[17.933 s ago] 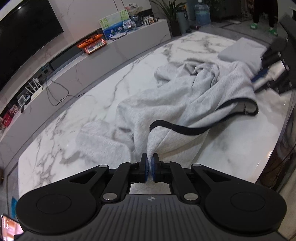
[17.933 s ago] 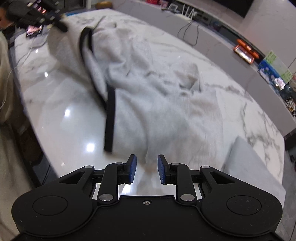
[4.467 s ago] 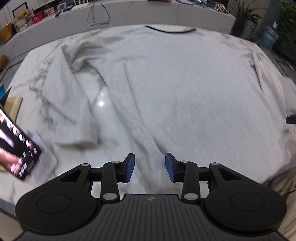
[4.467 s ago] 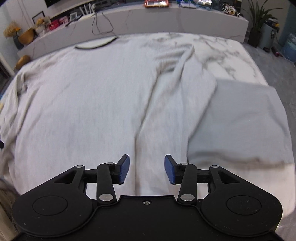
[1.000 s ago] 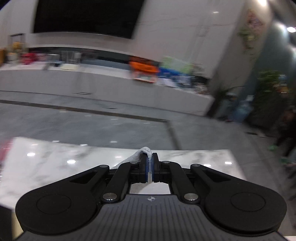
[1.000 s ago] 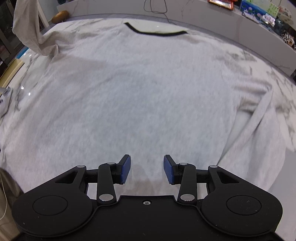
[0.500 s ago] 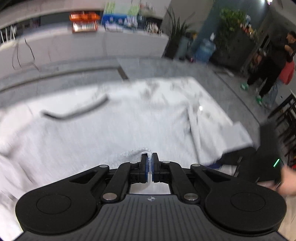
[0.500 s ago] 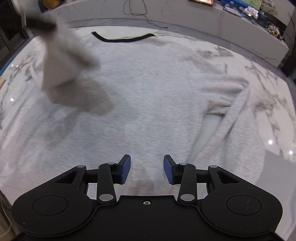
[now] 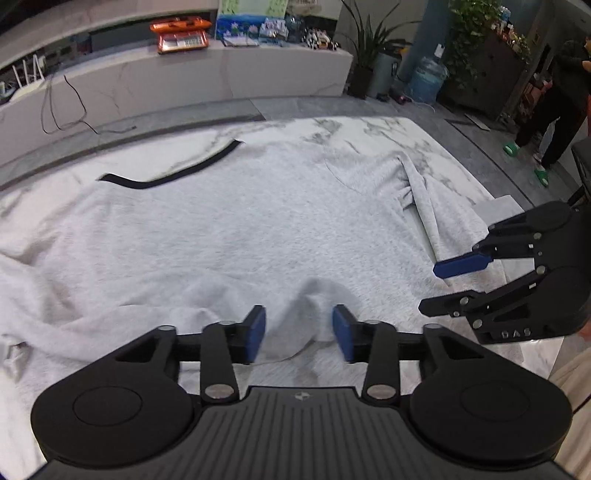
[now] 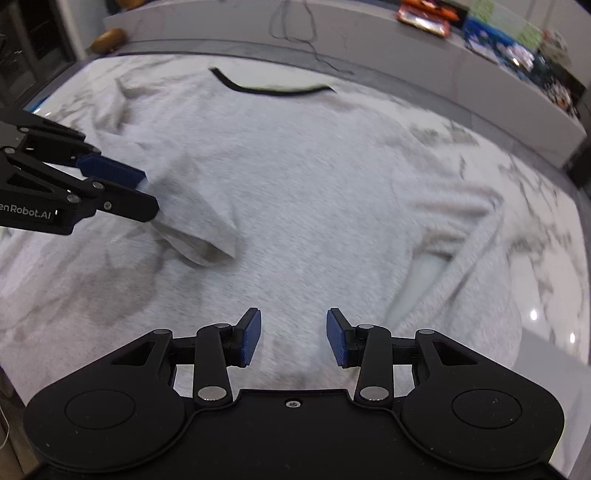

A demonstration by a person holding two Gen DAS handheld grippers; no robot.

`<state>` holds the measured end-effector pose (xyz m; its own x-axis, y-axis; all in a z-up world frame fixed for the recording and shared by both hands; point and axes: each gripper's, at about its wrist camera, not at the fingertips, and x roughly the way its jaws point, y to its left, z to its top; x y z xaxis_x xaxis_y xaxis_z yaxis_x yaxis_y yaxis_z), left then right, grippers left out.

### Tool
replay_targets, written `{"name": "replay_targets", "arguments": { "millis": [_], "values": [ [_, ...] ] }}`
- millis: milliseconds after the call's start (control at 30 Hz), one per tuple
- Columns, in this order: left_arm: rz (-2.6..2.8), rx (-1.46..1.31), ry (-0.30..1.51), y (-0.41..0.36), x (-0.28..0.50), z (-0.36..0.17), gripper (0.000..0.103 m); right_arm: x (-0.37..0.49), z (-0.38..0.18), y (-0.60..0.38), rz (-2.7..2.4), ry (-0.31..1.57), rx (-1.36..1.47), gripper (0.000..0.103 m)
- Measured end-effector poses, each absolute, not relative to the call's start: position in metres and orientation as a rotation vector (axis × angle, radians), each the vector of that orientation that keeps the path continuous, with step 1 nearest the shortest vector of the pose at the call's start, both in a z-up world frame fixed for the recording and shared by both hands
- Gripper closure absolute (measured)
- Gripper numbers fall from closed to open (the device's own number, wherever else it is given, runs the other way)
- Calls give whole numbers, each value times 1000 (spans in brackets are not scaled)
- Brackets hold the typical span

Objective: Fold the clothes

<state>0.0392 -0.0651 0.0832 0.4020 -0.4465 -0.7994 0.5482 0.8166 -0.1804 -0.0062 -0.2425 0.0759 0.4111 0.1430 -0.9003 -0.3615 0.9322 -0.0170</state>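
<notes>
A light grey sweatshirt (image 9: 236,229) with a black collar (image 9: 173,173) lies spread over the marble table; it also shows in the right wrist view (image 10: 314,192). Its left sleeve (image 10: 199,225) is folded in over the body, its end lying just in front of my left gripper (image 9: 298,332), which is open and empty. The left gripper also shows in the right wrist view (image 10: 136,195). My right gripper (image 10: 293,338) is open and empty above the hem; it shows at the right in the left wrist view (image 9: 439,288). The right sleeve (image 10: 469,243) lies bunched at the right.
The marble table (image 9: 376,127) ends at the far side near a long white counter (image 9: 184,81) holding an orange scale (image 9: 181,35) and small items. A folded grey garment (image 9: 498,203) lies at the table's right end. A person (image 9: 554,96) stands at the far right.
My left gripper carried the left sleeve over the sweatshirt's body, lowered it and opened, letting the sleeve go. My right gripper stayed open above the hem.
</notes>
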Motion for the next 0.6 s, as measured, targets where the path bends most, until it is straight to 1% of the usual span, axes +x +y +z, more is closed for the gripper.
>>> {"name": "replay_targets", "arguments": {
  "millis": [167,400,600],
  "values": [
    [-587,115,977,-24,26,92,59,-8,85,-226,363,1076,-261,61],
    [-465,167,1055,26,19,68,60,-11,88,-200,431,1044,-315,61],
    [-411,103,1103,57,10,44,60,-12,88,-167,498,1001,-383,50]
  ]
}}
